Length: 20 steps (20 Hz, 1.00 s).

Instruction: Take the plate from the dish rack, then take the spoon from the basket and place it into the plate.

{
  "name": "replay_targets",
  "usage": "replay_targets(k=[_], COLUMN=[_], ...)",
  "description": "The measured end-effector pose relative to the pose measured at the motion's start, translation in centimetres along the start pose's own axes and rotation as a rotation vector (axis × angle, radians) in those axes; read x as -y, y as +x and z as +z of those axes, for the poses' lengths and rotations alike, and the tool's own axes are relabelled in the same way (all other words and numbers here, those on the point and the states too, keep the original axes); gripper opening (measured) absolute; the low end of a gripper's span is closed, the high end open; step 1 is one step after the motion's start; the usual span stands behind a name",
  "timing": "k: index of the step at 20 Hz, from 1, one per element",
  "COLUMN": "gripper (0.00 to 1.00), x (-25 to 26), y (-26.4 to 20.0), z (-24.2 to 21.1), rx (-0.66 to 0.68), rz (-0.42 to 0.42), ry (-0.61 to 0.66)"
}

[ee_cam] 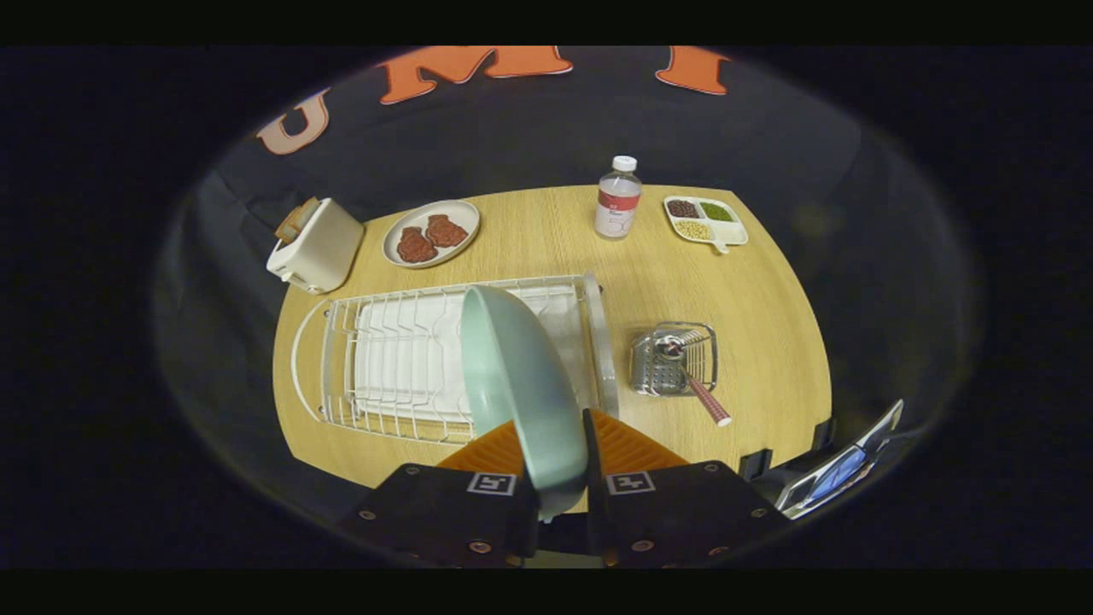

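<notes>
my gripper is clamped on the pale green plate, both orange fingers pressing its lower rim from either side, so the plate stands on edge between them and rises ahead over the white wire dish rack. it looks clear of the rack's wires, though i cannot tell for sure from this angle. what matters for the coming move is bare table: the open wood lies to the right of the rack, and the small metal basket sits there, just ahead and to the right of my fingers. the spoon lies in that basket, bowl inside, its red patterned handle sticking out over the rim toward me. i judge the plate must go down flat near the basket first.
</notes>
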State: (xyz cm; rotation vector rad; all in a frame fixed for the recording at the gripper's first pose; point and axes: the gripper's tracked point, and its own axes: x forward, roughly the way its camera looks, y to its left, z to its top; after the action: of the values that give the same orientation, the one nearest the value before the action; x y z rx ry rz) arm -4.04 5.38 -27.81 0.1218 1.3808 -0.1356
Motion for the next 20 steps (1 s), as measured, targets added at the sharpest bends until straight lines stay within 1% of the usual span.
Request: replay_targets(k=[3, 8, 12, 17, 20], gripper=[0.24, 0.24, 0.24, 0.24, 0.24], x=[1.0, 2.4, 3.1, 4.0, 3.9], y=[-1.2, -1.7, -1.3, -0.3, 0.7], z=[-2.0, -6.3, -9.7, -13.9, -15.9], rx=[0.004, -0.018, -0.045, -0.074, -0.104], rz=[0.037, 0.090, 0.135, 0.168, 0.209], ry=[0.022, 0.067, 0.086, 0.067, 0.095])
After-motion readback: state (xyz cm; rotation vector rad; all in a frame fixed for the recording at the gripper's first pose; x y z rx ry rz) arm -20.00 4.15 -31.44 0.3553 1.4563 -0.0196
